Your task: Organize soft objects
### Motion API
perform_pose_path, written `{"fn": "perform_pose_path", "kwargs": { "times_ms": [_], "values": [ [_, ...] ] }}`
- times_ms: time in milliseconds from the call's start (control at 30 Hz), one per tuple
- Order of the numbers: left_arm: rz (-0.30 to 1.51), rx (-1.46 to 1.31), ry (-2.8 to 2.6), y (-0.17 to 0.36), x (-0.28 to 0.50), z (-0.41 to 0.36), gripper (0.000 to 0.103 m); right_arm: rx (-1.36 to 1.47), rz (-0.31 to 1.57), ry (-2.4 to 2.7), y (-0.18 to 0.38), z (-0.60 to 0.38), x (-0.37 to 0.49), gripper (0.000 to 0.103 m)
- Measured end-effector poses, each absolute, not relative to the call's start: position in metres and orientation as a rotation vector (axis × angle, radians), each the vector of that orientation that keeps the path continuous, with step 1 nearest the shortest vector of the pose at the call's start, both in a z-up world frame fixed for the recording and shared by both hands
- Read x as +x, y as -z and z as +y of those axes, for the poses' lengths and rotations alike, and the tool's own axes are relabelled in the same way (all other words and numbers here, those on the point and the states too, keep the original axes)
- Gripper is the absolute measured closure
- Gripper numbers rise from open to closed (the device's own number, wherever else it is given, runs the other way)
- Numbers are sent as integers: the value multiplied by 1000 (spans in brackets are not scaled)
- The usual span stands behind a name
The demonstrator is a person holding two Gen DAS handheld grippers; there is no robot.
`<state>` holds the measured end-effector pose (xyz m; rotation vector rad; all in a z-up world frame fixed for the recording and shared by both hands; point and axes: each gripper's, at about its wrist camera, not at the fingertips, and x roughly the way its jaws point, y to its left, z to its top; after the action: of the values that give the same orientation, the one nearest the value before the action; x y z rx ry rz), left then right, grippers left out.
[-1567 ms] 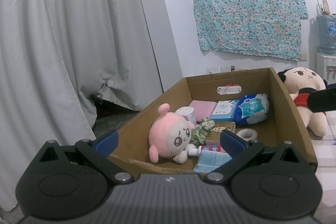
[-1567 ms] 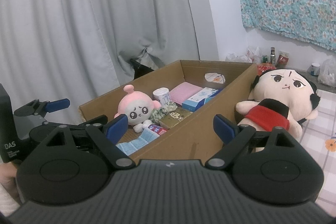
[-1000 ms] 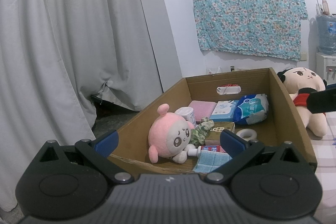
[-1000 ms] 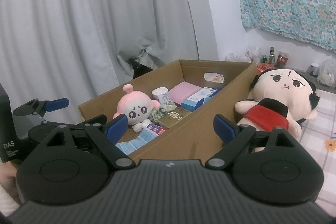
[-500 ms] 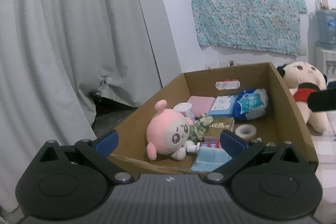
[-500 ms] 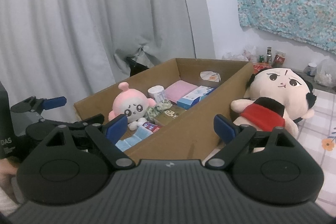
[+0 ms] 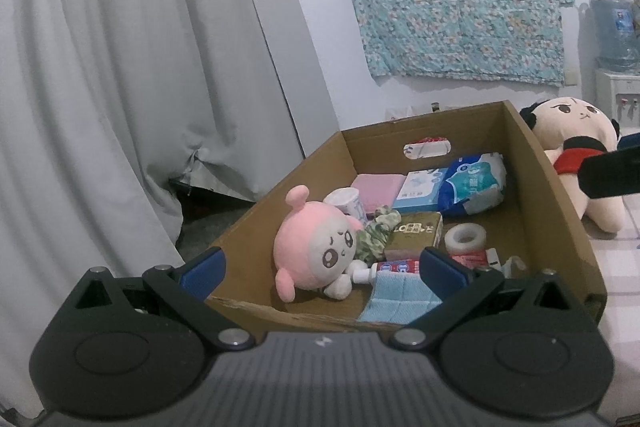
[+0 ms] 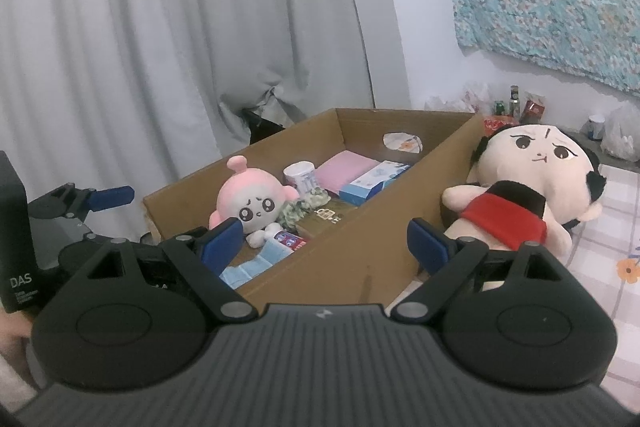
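At the near edge of the cardboard box (image 7: 552, 203), your left gripper (image 7: 320, 265) has come a little closer and lower than a moment ago, so the box looks bigger and you see deeper into it. Its jaws are wide apart and hold nothing. Your right gripper (image 8: 324, 243) has stayed where it was, above the near right corner of the box, and its jaws are also wide and empty. Nothing in the box has moved. The pink plush toy (image 7: 316, 247) still lies by the near left wall, with its face toward you, touching the green patterned cloth (image 7: 376, 231) and just beside the folded blue cloth (image 7: 396, 297) at the near edge. The big doll with the red band (image 8: 520, 187) lies outside the box, on the checked sheet (image 8: 616, 231) against the right wall. What this means, I think, is that you have only started: your left gripper looks like it is heading for the pink plush toy, which is the soft thing nearest to it. You still need to go down into the box before you can close on it.
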<state>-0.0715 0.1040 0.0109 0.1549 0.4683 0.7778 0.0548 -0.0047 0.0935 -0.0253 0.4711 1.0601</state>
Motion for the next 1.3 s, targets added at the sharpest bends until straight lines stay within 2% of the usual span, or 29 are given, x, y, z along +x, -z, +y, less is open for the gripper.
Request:
{"fn": "perform_pose_path", "kwargs": {
  "times_ms": [1300],
  "values": [
    [464,95,-776,-24,-77,113,0,-49,477,-1073,-85,5,50,13]
  ]
}}
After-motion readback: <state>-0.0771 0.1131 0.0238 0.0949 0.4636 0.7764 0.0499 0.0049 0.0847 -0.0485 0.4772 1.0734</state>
